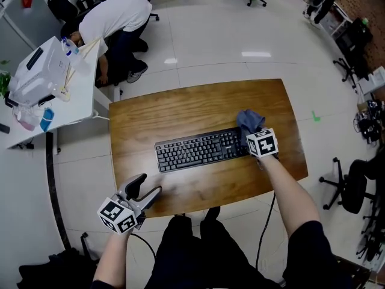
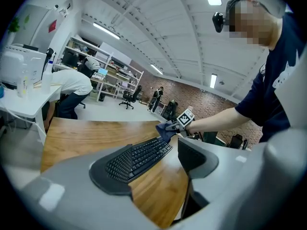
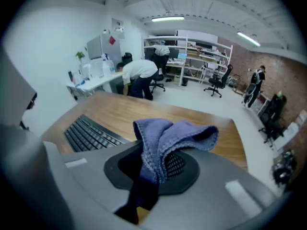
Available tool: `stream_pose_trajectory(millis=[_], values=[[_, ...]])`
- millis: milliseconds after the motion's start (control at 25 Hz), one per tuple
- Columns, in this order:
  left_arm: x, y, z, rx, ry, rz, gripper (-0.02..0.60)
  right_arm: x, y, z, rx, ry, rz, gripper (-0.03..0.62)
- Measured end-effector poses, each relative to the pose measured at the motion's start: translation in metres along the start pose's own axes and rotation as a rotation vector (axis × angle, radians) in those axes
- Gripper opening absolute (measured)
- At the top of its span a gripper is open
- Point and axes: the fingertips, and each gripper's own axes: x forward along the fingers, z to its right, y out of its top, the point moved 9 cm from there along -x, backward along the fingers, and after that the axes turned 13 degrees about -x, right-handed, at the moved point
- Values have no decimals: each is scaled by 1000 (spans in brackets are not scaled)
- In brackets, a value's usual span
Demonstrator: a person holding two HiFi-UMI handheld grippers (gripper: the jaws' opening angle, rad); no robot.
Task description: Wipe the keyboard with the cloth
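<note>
Right tongs [image 3: 152, 170] pinch cloth [image 3: 169, 135] covering right end of keyboard [image 1: 195, 150].

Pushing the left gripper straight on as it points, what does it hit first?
Likely the keyboard, lying straight ahead between the left gripper's open fingers; depth is unclear, so the table might come first.

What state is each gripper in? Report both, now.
Left gripper: open, empty.
Right gripper: shut on the cloth.

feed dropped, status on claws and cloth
Right claw shut on cloth, at keyboard right end. Left claw open, empty, over table near edge. Nothing in the way.
</note>
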Motion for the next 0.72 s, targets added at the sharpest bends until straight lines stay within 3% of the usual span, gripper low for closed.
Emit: stream_pose_trajectory(millis=[120, 240, 480, 720], values=[[-2, -2, -2, -5, 11, -11, 288, 18, -22, 21, -76, -72, -141, 61], [-6, -9, -5, -17, 25, -21, 288, 40, -38, 22, -134, -70, -239, 61], [-25, -18, -20, -41, 58, -13, 288, 85, -8, -11, -200, 32, -264, 61], [-42, -15, -31, -61, 92, 4, 288, 114, 44, -88, -243, 194, -223, 61]])
